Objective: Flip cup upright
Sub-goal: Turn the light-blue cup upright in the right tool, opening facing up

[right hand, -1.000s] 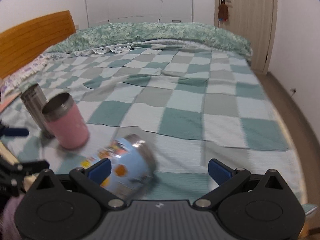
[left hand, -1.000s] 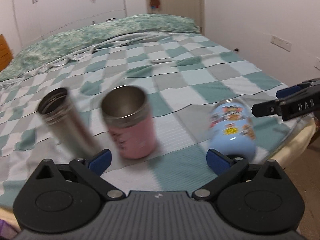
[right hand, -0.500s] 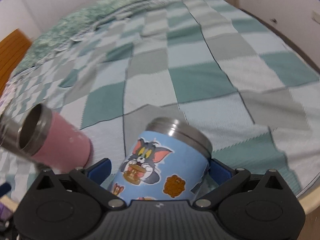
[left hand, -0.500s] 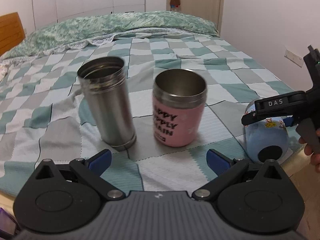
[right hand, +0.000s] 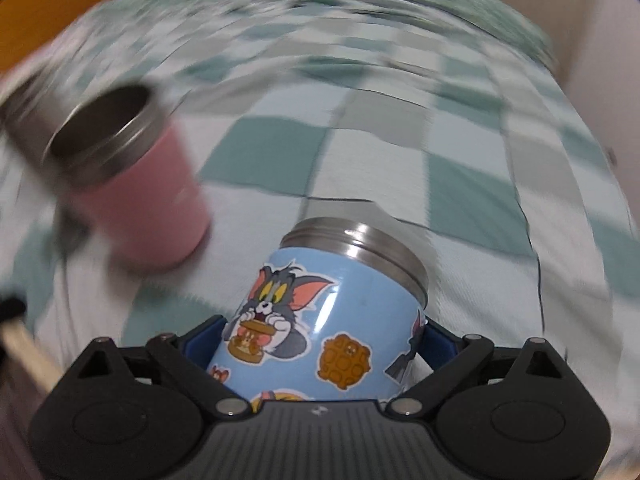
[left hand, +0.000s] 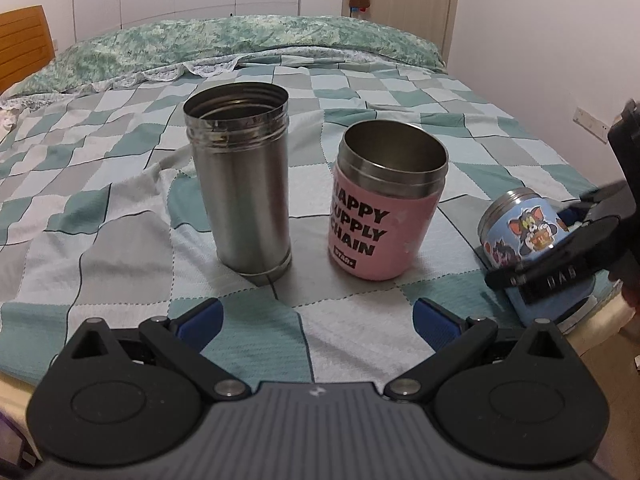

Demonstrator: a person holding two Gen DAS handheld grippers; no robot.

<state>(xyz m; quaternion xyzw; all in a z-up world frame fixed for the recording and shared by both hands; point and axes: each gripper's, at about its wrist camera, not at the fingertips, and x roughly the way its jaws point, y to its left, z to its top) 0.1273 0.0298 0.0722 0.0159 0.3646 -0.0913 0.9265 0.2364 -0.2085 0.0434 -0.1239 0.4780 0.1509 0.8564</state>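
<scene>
Right gripper (right hand: 320,344): jaws pinching the blue cartoon cup (right hand: 332,320) across its lower body. The cup is tilted, steel rim pointing away toward 1 o'clock, near the bed edge (left hand: 596,320). Judged rigid, light and glossy-slick, so it is best gripped mid-wall on the stickered sleeve.

Left gripper (left hand: 316,316): jaws spread, nothing held.

At 12 o'clock in the left view, the pink cup (left hand: 384,216) and steel flask (left hand: 244,184) stand upright. Open checked bedspread (left hand: 120,208) is seen beyond; little margin is judged at the edge.

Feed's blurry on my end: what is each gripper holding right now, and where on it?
The right gripper clamps the blue cartoon cup across its lower body, near the base. The left gripper is open, holding nothing.
</scene>
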